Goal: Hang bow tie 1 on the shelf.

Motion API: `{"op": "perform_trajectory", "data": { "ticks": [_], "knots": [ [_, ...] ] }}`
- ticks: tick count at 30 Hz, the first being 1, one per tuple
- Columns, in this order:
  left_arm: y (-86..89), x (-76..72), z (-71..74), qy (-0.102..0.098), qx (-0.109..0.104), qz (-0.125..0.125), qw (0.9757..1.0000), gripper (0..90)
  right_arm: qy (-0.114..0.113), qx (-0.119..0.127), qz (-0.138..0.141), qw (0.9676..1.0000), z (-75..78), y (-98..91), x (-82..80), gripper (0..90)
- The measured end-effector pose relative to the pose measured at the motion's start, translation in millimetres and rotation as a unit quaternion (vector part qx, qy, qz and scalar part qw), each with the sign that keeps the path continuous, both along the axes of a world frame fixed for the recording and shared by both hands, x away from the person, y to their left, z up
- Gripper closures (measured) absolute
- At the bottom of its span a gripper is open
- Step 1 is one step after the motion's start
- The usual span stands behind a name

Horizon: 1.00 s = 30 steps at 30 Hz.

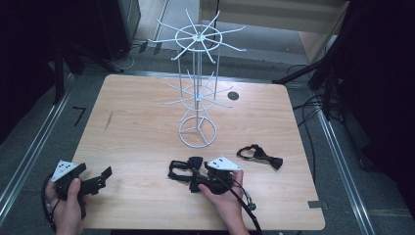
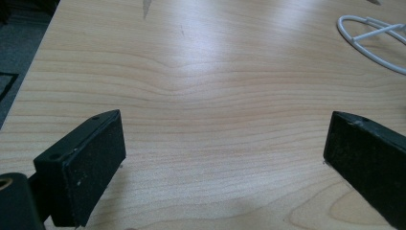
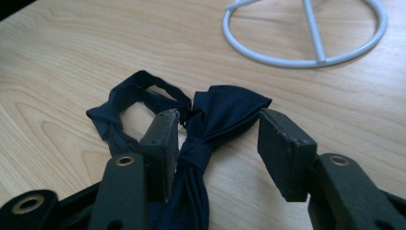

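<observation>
- Right gripper view, nearest: right gripper (image 3: 218,139) lowered over the near bow tie (image 3: 230,105), jaws half apart and straddling its knot. One pad against the cloth at the knot, the other standing clear, so nothing clamped yet.
- Just beyond the jaws: neck strap (image 3: 122,98) of that tie, lying in a loose loop flat on the surface (image 3: 72,48).
- Step in hand, by judgement: the grasp of the near bow tie, set up but not completed.
- Next move calls for closing squarely on the knot, where the cloth is thickest. Then lifting straight up, so that the strap trails free rather than dragging across the wood.
- Left gripper view: left gripper (image 2: 222,143) released, jaws wide, nothing between them but bare wood. Held low near the front left corner of the surface, idle.
- High view, farther to the right: second bow tie (image 1: 262,155) lying flat on the surface, well apart from both grippers.
- Farther still, mid-surface: white wire stand (image 1: 197,98) upright on its ring base, two tiers of spokes, all bare. Probably the place for the ties, with the strap loop hooked over a spoke.
- Possibly a job for the left gripper then, spreading the strap. Soft cloth apt to slip from a shallow pinch.
</observation>
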<state>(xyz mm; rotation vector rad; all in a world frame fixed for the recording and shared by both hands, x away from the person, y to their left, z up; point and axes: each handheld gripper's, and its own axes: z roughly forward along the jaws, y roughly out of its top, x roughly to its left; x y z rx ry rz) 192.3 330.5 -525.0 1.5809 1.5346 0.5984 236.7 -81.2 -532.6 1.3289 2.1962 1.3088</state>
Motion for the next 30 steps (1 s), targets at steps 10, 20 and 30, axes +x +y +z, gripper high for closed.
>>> {"op": "perform_trajectory", "data": {
  "ticks": [10, 20, 30],
  "knots": [
    [0.4, 0.0, -0.1, 0.000, -0.002, 0.000, 1.0000, 1.0, 0.019, -0.009, 0.012, 0.9997, -5.1, 8.6, 0.8, 63.1],
    [0.1, 0.2, -0.2, 0.000, -0.002, 0.000, 1.0000, 1.0, 0.021, -0.031, 0.018, 0.9991, -9.1, 13.2, -1.2, 69.7],
    [0.6, 0.0, -0.1, 0.000, -0.004, 0.000, 1.0000, 1.0, 0.022, -0.030, 0.022, 0.9991, -9.0, 10.0, -0.3, 78.3]
  ]
}}
